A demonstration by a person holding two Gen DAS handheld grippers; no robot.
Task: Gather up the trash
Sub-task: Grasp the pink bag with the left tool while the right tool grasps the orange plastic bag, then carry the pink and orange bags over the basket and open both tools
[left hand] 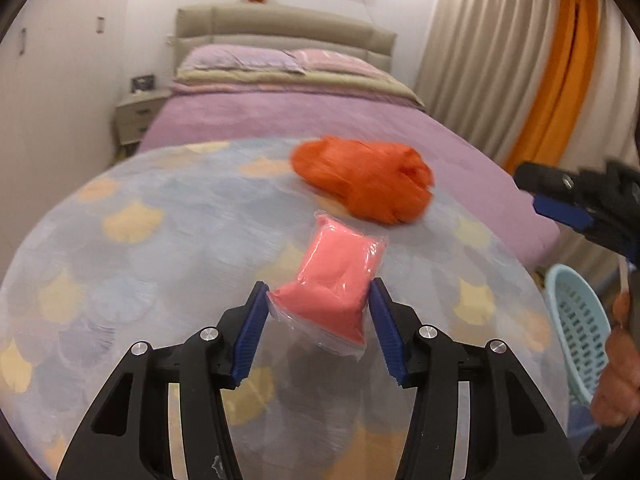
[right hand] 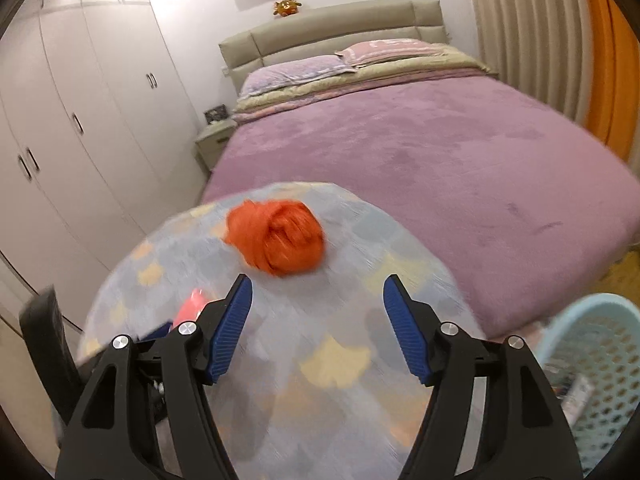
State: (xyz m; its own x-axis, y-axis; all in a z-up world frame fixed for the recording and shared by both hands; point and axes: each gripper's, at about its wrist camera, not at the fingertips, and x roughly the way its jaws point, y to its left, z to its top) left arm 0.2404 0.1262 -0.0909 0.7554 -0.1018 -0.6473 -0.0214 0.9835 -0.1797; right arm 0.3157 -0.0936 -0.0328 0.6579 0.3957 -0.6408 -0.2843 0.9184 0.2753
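- While the left gripper (left hand: pixel 318 300) is pinching a pink packet in clear wrap (left hand: pixel 336 284) between its blue pads, the packet is tilting up above a round table with a cat-patterned cloth (left hand: pixel 120 248).
- The packet's lower end is sitting between the jaws, and its upper end is pointing toward an orange crumpled bag (left hand: pixel 364 178) lying on the cloth just beyond it; whether the two are touching cannot be told.
- The right gripper (right hand: pixel 318 300) is hovering over the same table with its jaws spread wide and nothing between them, the orange bag lying just ahead of its fingertips.
- A light blue perforated basket (right hand: pixel 600 368) is standing beside the table at the right, with a few small items showing inside it.
- A bed with a purple cover (right hand: pixel 420 152) is filling the background behind the table.
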